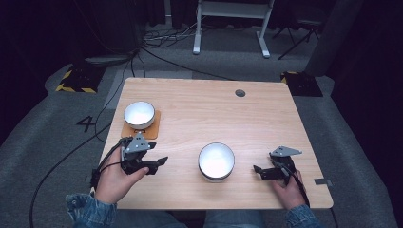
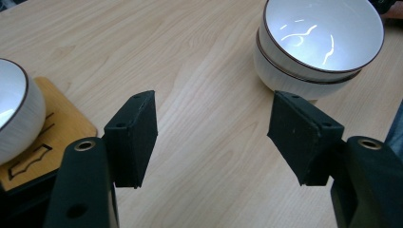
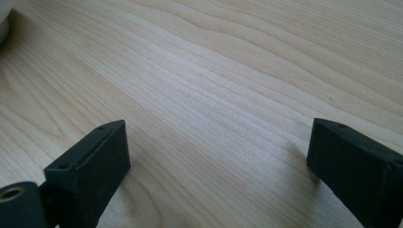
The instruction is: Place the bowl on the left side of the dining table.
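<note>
Two white bowls with dark rims are stacked (image 1: pixel 216 161) near the table's front middle, also seen as the stack (image 2: pixel 318 42) in the left gripper view. A single white bowl (image 1: pixel 139 114) rests on a wooden coaster (image 1: pixel 152 130) at the left; that bowl (image 2: pixel 12 114) and coaster (image 2: pixel 57 130) show in the left gripper view too. My left gripper (image 1: pixel 160 163) is open, left of the stack, holding nothing; its gap (image 2: pixel 214 140) frames bare wood. My right gripper (image 1: pixel 257 171) is open low over the table right of the stack, with empty jaws (image 3: pixel 218 161).
The light wooden table (image 1: pixel 199 109) has a round cable hole (image 1: pixel 240 93) at the back right. A strip of grey tape (image 1: pixel 323 182) sits at the right front edge. Cables trail from the left gripper over the carpet. A white desk frame (image 1: pixel 230 23) stands behind.
</note>
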